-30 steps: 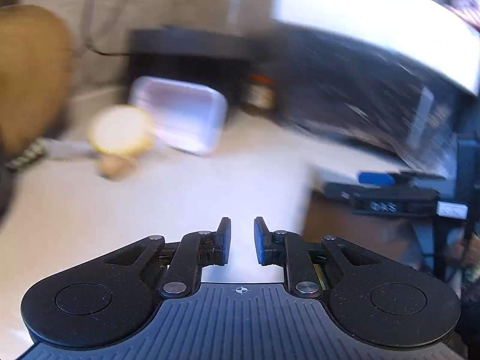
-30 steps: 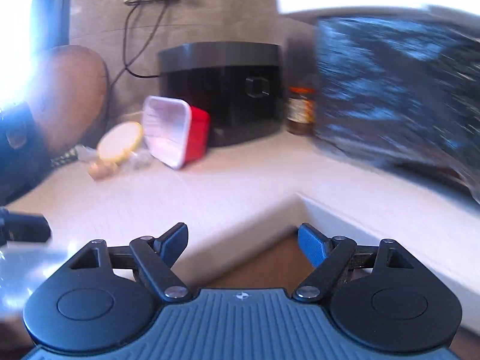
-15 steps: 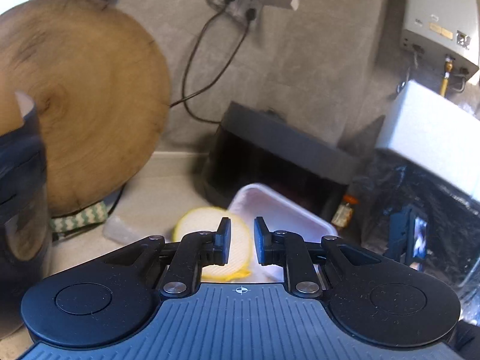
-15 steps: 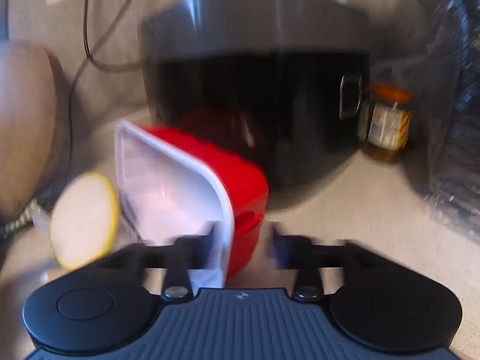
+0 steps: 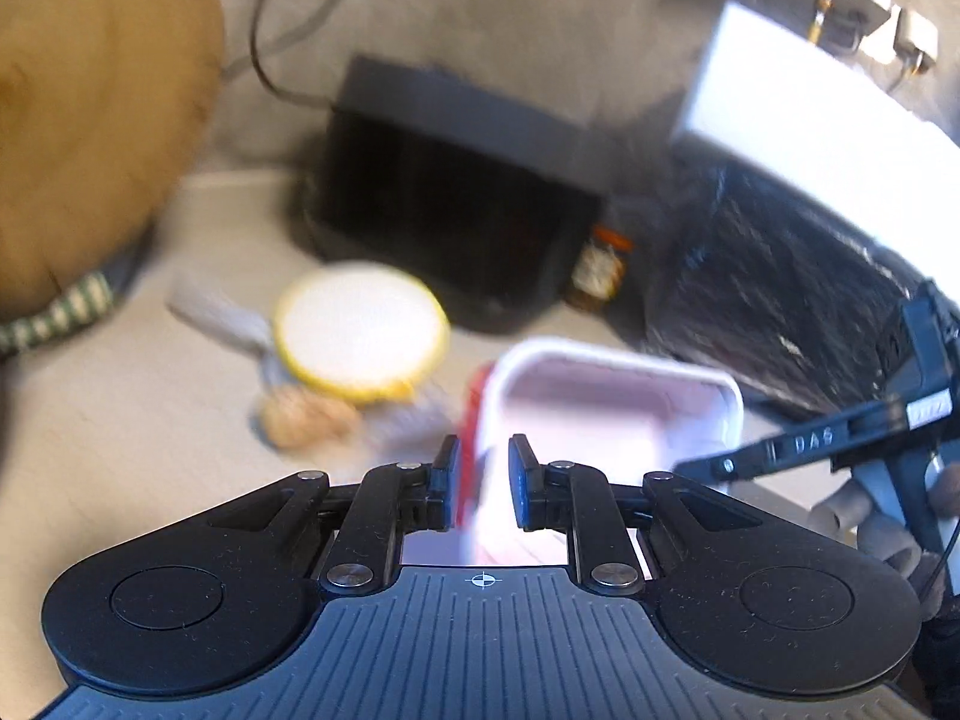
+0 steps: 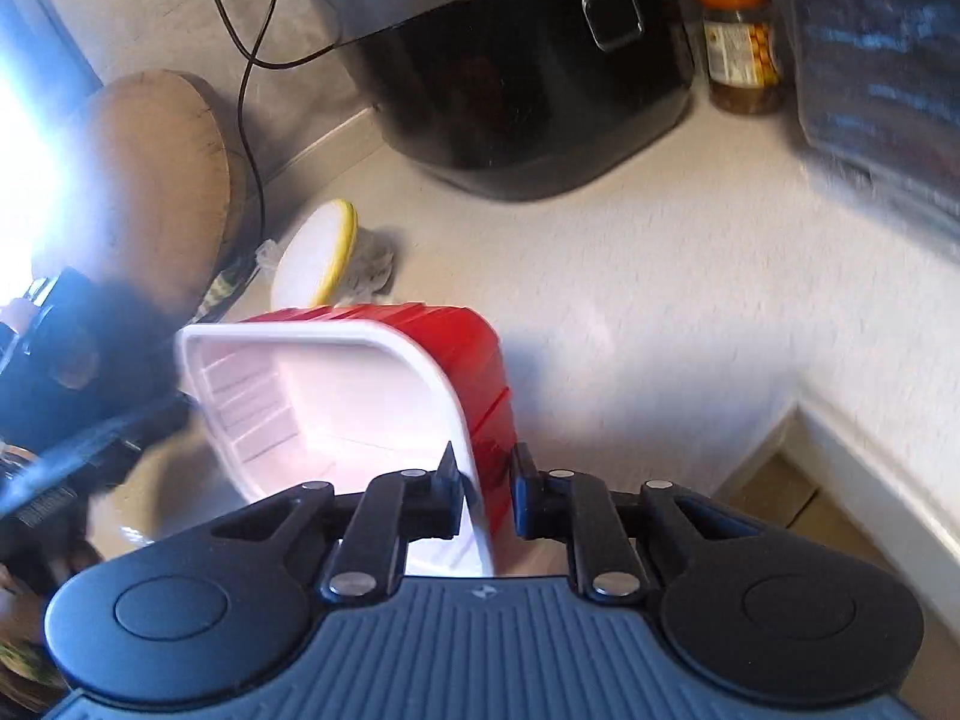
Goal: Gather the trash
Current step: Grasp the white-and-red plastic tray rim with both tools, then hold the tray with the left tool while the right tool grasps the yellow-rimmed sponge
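The right gripper (image 6: pixel 485 492) is clamped on the wall of the red container (image 6: pixel 474 360): one finger sits inside against the white lining, the other outside against the red ribbed side. The left gripper (image 5: pixel 485 483) has its fingers drawn close with only a narrow gap; the container's rim (image 5: pixel 612 360) shows through that gap in the left wrist view, but blur hides whether the pads touch it, so I cannot tell if it grips anything.

Taking the black rice cooker (image 6: pixel 516 60) as the landmark, the pale countertop (image 6: pixel 660 276) spreads out from under it toward both cameras. The round wooden cutting board (image 6: pixel 162 180) stands on edge well to the cooker's left, leaning at the wall, with a green-and-white striped cloth (image 5: pixel 54 315) at its foot. A crumpled black plastic bag (image 5: pixel 780 276) rises to the cooker's right, beyond the jar. The red container is held tipped on its side in front of the cooker, its open white mouth facing left in the right wrist view, apart from the cooker. A yellow-rimmed white lid (image 6: pixel 315 252) lies in front of the cooker and to its left, between cooker and board, resting on some clear crumpled wrapping (image 6: pixel 372 264). The orange-capped jar (image 6: pixel 741 51) stands upright just beside the cooker's right flank. A small tan lump (image 5: pixel 306 420) sits just in front of the lid, too blurred to identify. A black cord (image 6: pixel 246 60) runs down the wall to the cooker's left.
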Demonstrator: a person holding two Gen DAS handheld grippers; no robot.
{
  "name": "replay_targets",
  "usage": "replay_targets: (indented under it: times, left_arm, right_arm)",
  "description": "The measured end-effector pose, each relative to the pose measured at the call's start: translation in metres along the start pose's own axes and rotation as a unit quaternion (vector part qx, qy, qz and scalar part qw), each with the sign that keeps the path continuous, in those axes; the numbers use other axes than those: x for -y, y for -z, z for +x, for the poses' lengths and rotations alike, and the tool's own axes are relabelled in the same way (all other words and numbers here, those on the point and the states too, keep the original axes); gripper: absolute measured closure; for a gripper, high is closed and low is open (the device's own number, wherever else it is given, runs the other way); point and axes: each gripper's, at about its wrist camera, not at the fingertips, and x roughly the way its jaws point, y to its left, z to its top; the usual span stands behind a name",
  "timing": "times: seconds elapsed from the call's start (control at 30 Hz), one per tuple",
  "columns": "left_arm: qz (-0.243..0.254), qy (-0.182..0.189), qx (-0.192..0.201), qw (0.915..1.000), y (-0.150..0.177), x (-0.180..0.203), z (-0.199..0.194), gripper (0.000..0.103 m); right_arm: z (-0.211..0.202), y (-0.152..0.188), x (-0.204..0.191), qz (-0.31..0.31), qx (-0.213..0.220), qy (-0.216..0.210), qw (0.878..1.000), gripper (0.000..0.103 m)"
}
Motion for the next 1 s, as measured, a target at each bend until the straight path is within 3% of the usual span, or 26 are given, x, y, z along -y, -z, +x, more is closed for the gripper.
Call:
replay_targets:
  times: [0.03,0.17,0.27,0.57,0.7,0.8,1.0]
  left_arm:
    - [0.001,-0.01,-0.007,0.9999,0.002,0.005,0.003,0.076]
    - [0.026,-0.045,-0.023,0.9984,0.006,0.02,0.014,0.076]
    - [0.02,-0.08,-0.034,0.996,0.006,0.021,0.023,0.073]
    - [0.003,-0.077,-0.058,0.9953,0.011,0.01,0.051,0.078]
    - [0.038,-0.092,-0.068,0.9927,0.017,0.016,0.037,0.082]
    - [0.055,-0.106,-0.07,0.9903,0.024,0.013,0.014,0.085]
    - [0.038,-0.136,-0.06,0.9881,0.043,-0.013,-0.056,0.085]
  right_arm:
    - [-0.001,0.0,-0.001,0.0,0.004,0.005,1.0,0.087]
    - [-0.002,-0.002,-0.009,-0.026,0.047,0.068,0.996,0.084]
    - [-0.004,0.002,-0.01,-0.041,0.062,0.082,0.994,0.067]
    - [-0.031,0.017,-0.022,-0.084,0.126,0.111,0.982,0.051]
    - [-0.034,0.011,-0.032,-0.095,0.148,0.124,0.977,0.042]
    - [-0.025,0.003,-0.041,-0.089,0.142,0.114,0.979,0.042]
    - [0.014,-0.009,-0.085,-0.122,0.116,0.082,0.982,0.035]
